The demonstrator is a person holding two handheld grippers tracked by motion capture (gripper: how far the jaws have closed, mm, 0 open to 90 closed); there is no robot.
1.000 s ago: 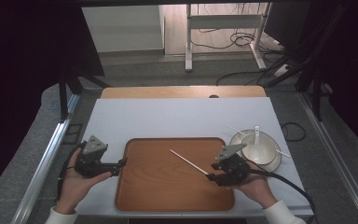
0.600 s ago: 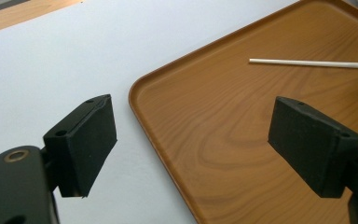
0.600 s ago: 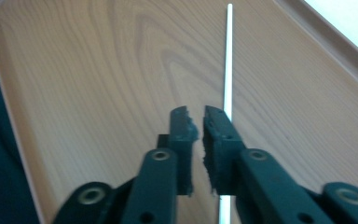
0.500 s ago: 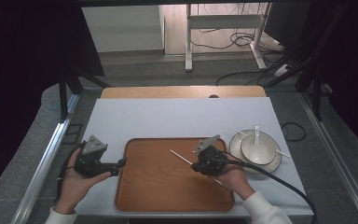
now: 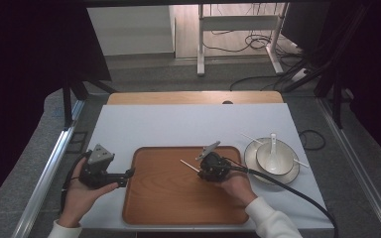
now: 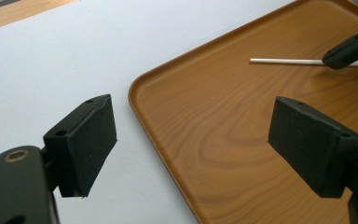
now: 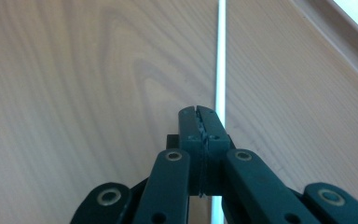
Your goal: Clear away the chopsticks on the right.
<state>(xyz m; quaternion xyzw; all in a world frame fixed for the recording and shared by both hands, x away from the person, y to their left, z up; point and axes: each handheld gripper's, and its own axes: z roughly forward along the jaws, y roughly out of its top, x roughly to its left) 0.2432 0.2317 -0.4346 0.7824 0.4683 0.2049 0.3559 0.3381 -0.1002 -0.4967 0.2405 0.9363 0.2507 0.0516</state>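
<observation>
In the high view, the left hand (image 5: 79, 191) holds the left gripper (image 5: 128, 173) at about nine o'clock of the rectangular brown wooden tray (image 5: 168, 198). Its tips are level with the tray's left rim, over the white tabletop (image 5: 178, 124). In the left gripper view, the left gripper (image 6: 191, 149) has its two black pads spread wide with nothing between them. One pad hangs over the tabletop and the other over the tray (image 6: 223, 140).

The thin white stick (image 5: 188, 164) lies on the tray at about twelve o'clock of the tray's centre, slanting up to the left. In the left gripper view the stick (image 6: 284, 60) lies flat on the wood, with its free end pointing left.

The right gripper (image 5: 201, 172) sits at the stick's right part, held by the right hand (image 5: 235, 183), and its tip covers the stick (image 6: 349, 49). In the right gripper view the right gripper (image 7: 200, 112) has its jaws pressed fully together, pad against pad. The stick (image 7: 221, 56) runs just beside and beneath them, not between the pads.

At about three o'clock, off the tray, stands a round white plate (image 5: 250, 158). It carries a white bowl (image 5: 278, 161) with a white spoon (image 5: 273, 144) in it.
</observation>
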